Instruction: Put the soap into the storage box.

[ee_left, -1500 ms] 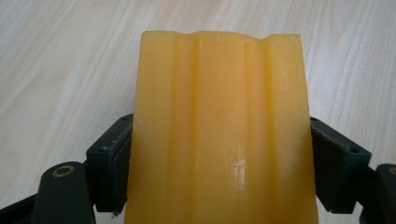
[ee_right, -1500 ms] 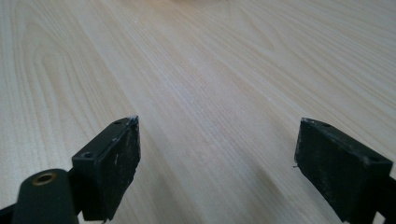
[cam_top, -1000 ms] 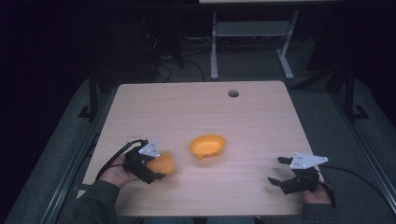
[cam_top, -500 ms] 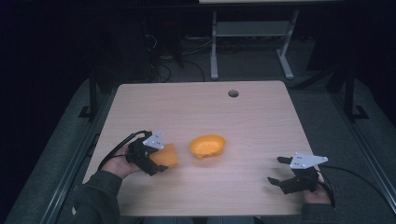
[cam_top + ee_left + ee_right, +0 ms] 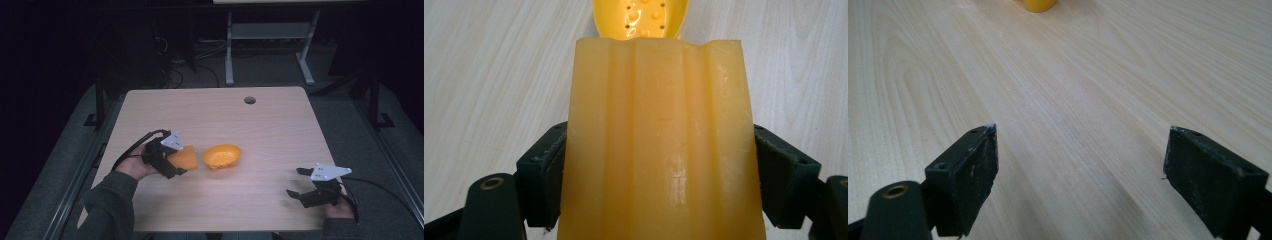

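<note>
Nearest the person, the right gripper (image 5: 304, 189) rests with jaws spread wide over bare table (image 5: 280, 130), holding nothing. Farther left, the left gripper (image 5: 172, 162) has its jaws clamped on both sides of an orange ribbed block (image 5: 659, 145), just beside the yellow bowl (image 5: 223, 156). That block looks waxy, stiff and light, probably slippery, so gripping its flat sides low seems soundest. Up close, the left gripper view reveals ridges on the block and small holes in the bowl, which the high view blurs
</note>
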Available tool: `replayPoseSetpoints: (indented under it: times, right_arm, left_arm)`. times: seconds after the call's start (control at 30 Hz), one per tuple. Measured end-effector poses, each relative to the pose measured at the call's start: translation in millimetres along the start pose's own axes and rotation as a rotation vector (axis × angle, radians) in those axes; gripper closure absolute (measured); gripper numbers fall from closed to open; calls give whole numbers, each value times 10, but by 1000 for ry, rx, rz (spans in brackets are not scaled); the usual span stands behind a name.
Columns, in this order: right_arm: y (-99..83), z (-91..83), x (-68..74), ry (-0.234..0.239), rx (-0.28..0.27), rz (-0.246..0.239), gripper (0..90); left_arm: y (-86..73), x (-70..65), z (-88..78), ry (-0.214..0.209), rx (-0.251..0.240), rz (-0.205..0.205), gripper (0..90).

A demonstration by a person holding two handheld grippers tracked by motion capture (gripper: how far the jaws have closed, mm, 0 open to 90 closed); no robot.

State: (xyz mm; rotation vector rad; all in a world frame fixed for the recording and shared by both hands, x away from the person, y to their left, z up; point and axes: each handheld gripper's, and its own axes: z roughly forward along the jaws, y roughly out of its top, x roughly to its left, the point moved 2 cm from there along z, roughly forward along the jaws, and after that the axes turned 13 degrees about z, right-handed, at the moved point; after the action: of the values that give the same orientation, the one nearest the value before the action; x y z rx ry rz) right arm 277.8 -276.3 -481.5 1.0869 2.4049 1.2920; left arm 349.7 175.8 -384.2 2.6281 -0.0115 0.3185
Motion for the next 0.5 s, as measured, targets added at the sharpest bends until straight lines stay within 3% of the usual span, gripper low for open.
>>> replayPoseSetpoints:
  times: [0.5]
  right_arm:
    - [2, -14, -12, 2, -14, 2, 137]
  left_arm:
    - [238, 141, 55, -11, -7, 32, 207]
